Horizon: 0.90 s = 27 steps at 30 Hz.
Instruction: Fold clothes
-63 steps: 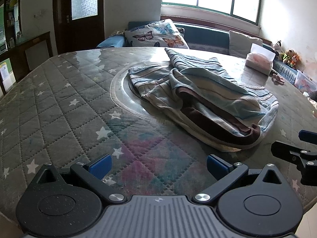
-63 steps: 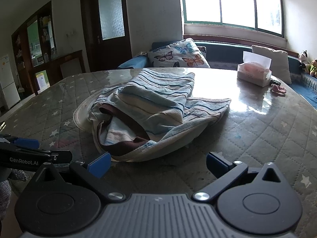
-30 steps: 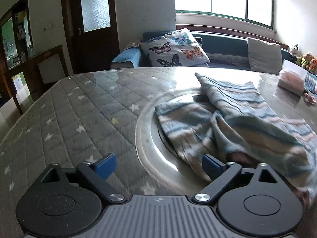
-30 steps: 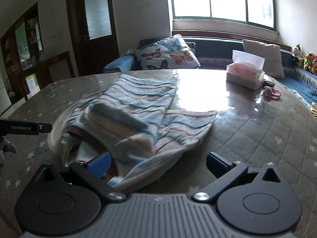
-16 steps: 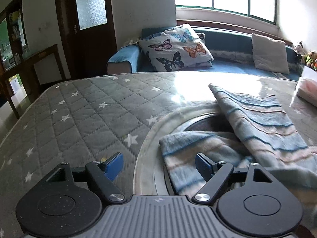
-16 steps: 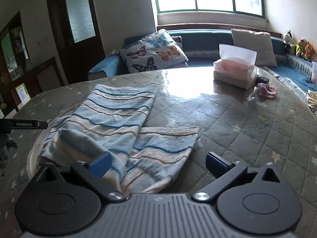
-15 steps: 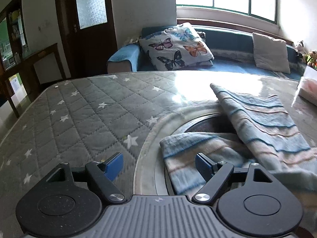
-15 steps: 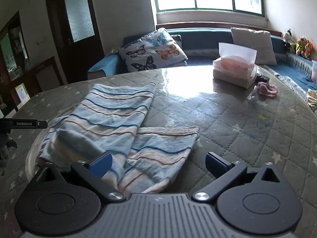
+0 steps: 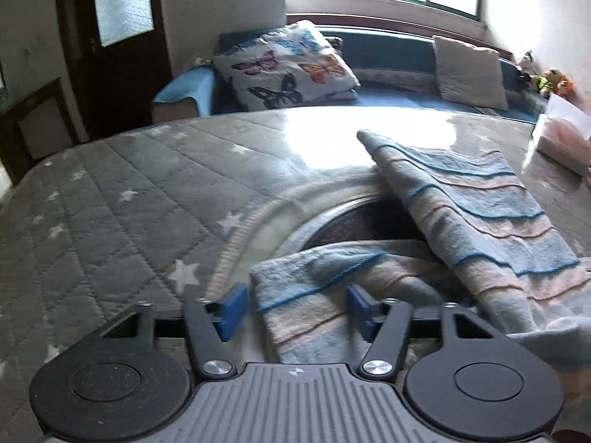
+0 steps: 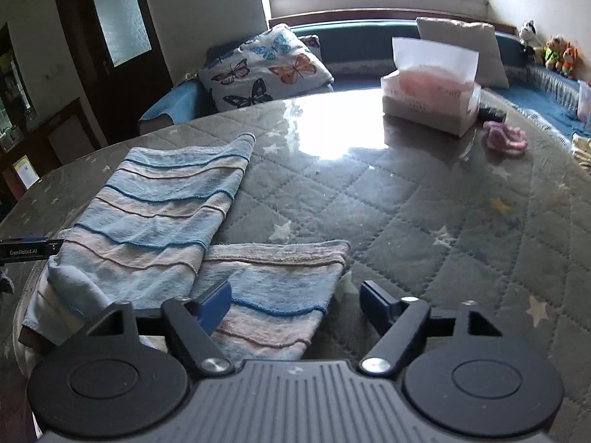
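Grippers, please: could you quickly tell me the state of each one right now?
Left gripper: open and closing, with a corner of the striped garment between its pads, not yet pinched.
Right gripper: open and closing around another garment corner, not yet gripped.

We read "GenRobot.AI" in white on the left gripper (image 10: pixel 27 249), at the right wrist view's left edge; the tissue box's (image 10: pixel 428 110) print is illegible.
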Available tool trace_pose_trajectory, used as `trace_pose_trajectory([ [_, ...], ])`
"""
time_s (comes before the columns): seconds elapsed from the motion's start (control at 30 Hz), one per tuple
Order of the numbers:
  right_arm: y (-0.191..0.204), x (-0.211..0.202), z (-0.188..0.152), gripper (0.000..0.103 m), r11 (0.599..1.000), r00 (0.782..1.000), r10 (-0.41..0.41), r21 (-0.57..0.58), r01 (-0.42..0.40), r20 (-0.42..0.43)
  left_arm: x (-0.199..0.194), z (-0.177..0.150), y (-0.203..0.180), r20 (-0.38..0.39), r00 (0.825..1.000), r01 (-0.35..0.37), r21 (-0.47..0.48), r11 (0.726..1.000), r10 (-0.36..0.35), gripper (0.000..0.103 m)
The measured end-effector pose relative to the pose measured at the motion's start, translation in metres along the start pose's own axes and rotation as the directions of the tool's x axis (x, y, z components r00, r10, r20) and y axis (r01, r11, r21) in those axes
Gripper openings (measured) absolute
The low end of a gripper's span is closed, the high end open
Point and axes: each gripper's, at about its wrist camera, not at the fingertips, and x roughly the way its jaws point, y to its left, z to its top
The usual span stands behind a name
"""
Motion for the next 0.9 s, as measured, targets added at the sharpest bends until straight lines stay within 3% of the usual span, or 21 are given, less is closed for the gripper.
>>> trace_pose_trajectory([
  [0.17, 0.001, 0.004, 0.001, 0.067, 1.0, 1.0, -0.006, -0.008, 0.006, 0.004, 0.0, 0.001, -0.004, 0.018, 1.0, 0.017, 0.02, 1.0, -0.017, 0.042],
  [0.47, 0.003, 0.004, 0.002, 0.043, 1.0, 1.0, 0.026, 0.006, -0.026, 0.003, 0.004, 0.003, -0.007, 0.015, 1.0, 0.021, 0.024, 1.0, -0.021, 0.047],
  [0.53, 0.002, 0.004, 0.002, 0.024, 0.999, 1.0, 0.03, 0.015, -0.03, 0.004, 0.004, 0.002, -0.007, 0.023, 1.0, 0.018, 0.025, 1.0, -0.019, 0.025],
  [0.57, 0.001, 0.004, 0.002, 0.019, 0.999, 0.999, 0.033, 0.021, -0.033, 0.003, 0.003, 0.002, -0.006, 0.023, 1.0, 0.016, 0.021, 1.0, -0.017, 0.01],
  [0.6, 0.0, 0.003, 0.002, 0.01, 0.999, 1.0, 0.03, 0.025, -0.03, 0.004, 0.002, 0.002, -0.005, 0.024, 1.0, 0.013, 0.012, 1.0, -0.013, 0.005],
  [0.7, -0.001, -0.003, 0.001, 0.003, 0.999, 0.999, 0.029, 0.036, -0.03, 0.021, -0.01, 0.002, 0.001, 0.057, 0.998, -0.017, -0.024, 1.0, 0.018, 0.001],
  [0.9, -0.004, -0.031, 0.004, 0.002, 0.998, 0.995, 0.023, 0.054, -0.028, 0.094, -0.048, -0.002, 0.019, 0.121, 0.989, -0.076, -0.088, 0.993, 0.086, 0.001],
])
